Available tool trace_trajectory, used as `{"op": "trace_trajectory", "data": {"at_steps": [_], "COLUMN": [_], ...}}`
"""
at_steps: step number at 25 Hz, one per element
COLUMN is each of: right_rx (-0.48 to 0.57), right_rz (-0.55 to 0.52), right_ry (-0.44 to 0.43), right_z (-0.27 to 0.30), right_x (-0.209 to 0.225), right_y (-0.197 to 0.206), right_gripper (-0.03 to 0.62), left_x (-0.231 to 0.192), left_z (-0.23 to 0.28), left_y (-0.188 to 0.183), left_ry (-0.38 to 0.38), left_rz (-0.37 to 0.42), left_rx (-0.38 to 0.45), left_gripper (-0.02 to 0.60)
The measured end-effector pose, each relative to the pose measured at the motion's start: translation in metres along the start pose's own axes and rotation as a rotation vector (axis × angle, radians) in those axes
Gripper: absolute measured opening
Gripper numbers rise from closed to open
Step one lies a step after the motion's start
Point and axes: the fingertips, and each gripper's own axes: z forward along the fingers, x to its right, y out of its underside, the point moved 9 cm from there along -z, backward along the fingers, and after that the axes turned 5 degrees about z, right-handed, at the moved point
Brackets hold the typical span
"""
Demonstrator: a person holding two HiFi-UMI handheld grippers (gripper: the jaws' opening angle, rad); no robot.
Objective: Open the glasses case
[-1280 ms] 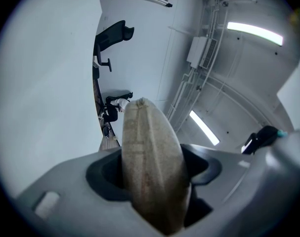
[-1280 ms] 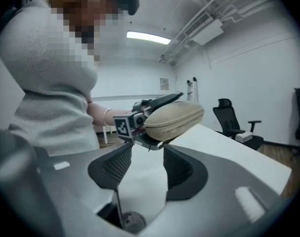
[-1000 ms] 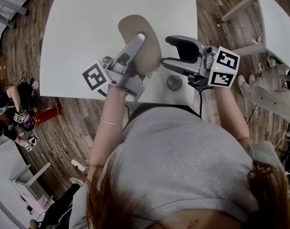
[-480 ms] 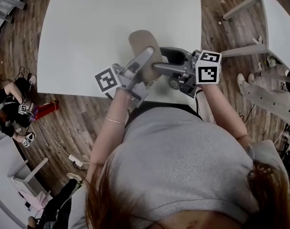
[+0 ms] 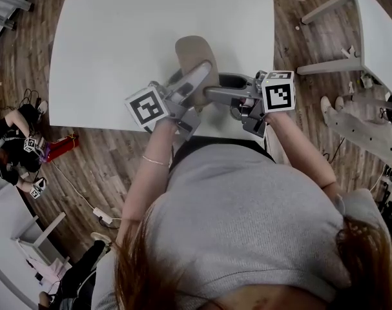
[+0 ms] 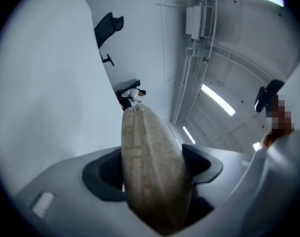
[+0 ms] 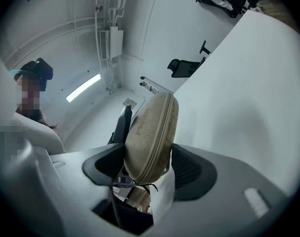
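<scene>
Tan zipped glasses case (image 5: 192, 53) gripped by easing left tongs (image 6: 152, 169), tightening right tongs (image 7: 150, 167).

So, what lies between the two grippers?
The glasses case, as the head view shows. Left gripper and right gripper both clamp it: left jaws just eased wider, right jaws just closed further.

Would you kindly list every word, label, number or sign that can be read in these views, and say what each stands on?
Embossed lettering on the side of the glasses case, right gripper view: a short word, too blurred to read.
Marker cubes, head view: black-and-white square patterns only, no words or numbers.
Nothing else legible.
</scene>
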Motion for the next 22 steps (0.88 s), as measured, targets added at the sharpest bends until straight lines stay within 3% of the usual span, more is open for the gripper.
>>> {"op": "trace_trajectory", "data": {"at_steps": [6,10,15,18,22], "right_rx": [0.026,0.058,0.021,-0.038,-0.193], "right_rz": [-0.039,-0.009,0.025,-0.012,-0.176], "right_ry": [0.020,0.068,0.157,0.246,0.413], "right_z": [0.003,0.005,0.007,0.010,0.015], "right_x": [-0.001,0.008,0.014,0.012,0.013], "right_y": [-0.002,0.009,0.026,0.025,0.023], "right_gripper": [0.302,0.301,0.300,0.303,0.314], "left_x": [0.000,-0.008,-0.011,-0.014,-0.016], "left_z": [-0.003,-0.014,-0.016,-0.015,-0.011], "left_y": [-0.009,-0.009,-0.008,-0.006,-0.004], "left_ry": [-0.103,-0.282,-0.368,-0.416,-0.467], "left_rz": [0.159,0.239,0.266,0.270,0.319], "left_rx": [-0.035,-0.026,-0.019,-0.051,-0.114], "left_gripper": [0.394,0.407,0.371,0.352,0.314]}}
